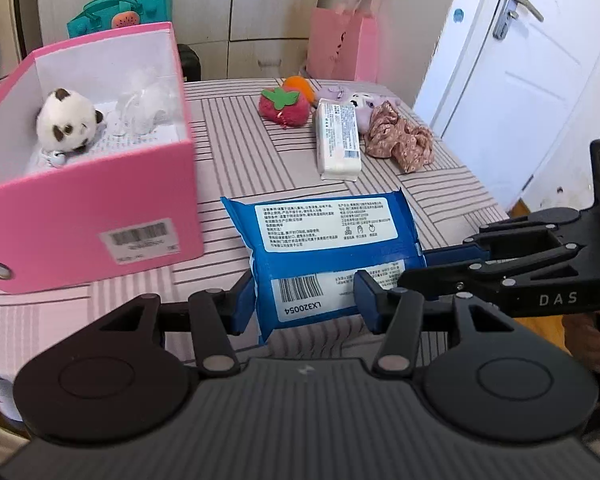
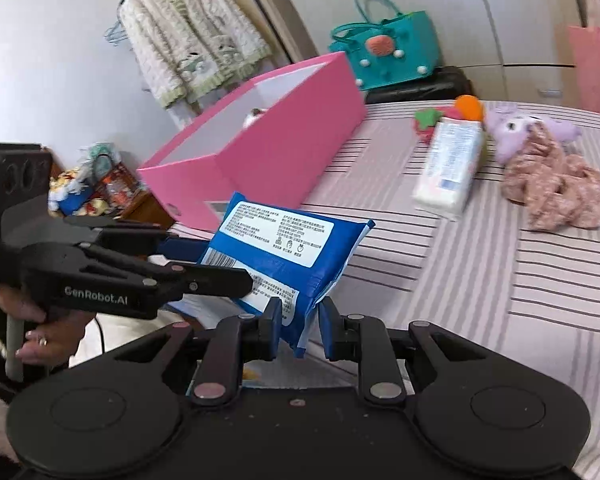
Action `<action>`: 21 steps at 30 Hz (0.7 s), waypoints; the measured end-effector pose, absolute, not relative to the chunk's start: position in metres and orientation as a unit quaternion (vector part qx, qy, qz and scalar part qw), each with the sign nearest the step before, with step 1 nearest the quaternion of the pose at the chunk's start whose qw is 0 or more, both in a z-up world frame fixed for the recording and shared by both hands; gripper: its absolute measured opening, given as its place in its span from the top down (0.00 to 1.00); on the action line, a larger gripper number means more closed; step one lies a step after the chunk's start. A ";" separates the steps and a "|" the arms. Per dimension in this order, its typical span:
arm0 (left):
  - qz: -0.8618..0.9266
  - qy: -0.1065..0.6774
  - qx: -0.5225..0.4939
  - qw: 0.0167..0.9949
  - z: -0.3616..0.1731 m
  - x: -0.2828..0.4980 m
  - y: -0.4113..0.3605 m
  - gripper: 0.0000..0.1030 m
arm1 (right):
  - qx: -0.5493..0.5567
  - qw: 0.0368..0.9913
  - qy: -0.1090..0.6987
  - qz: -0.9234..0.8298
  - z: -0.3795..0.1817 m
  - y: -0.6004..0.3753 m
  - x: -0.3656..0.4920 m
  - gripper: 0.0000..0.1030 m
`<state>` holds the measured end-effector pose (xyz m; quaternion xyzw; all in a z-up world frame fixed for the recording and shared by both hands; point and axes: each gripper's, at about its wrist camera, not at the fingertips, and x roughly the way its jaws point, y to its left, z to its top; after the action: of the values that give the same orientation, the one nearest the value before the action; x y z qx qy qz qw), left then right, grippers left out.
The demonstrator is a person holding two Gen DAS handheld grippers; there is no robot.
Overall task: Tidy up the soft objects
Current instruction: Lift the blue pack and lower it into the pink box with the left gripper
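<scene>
1. The left gripper (image 1: 306, 300) pinches the near end of the blue wipes pack (image 1: 320, 236), one pad on each side of its barcode end; the pack is lifted off the striped tablecloth (image 1: 260, 160).
2. The right gripper (image 2: 298, 330) is pressed together on the pack's thin sealed edge; in the left wrist view it reaches in from the right side.
3. The pink box (image 1: 100, 216) stands just left of the pack, open on top; a panda plush (image 1: 66, 120) lies inside.
4. Farther back lie a white wipes pack (image 1: 338, 140), a strawberry plush (image 1: 282, 106), a purple plush (image 2: 516, 128) and a floral scrunchie (image 1: 400, 140).
</scene>
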<state>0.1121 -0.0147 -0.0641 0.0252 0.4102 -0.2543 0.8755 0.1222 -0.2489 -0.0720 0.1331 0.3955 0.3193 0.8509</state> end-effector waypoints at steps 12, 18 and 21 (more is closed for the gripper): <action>-0.248 0.422 0.066 0.869 -0.014 0.092 0.033 0.51 | 0.112 0.830 0.392 0.380 -0.027 -0.203 0.121 0.75; -0.230 0.422 0.066 0.875 0.003 0.088 0.056 0.50 | 0.099 0.812 0.396 0.416 -0.008 -0.181 0.130 0.75; -0.226 0.411 0.066 0.881 0.010 0.093 0.065 0.50 | 0.086 0.816 0.389 0.419 0.001 -0.172 0.135 0.75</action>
<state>0.0927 0.0655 0.0101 0.0657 0.4113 -0.2258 0.8806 0.1348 -0.1716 0.0011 0.0859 0.3886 0.4192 0.8160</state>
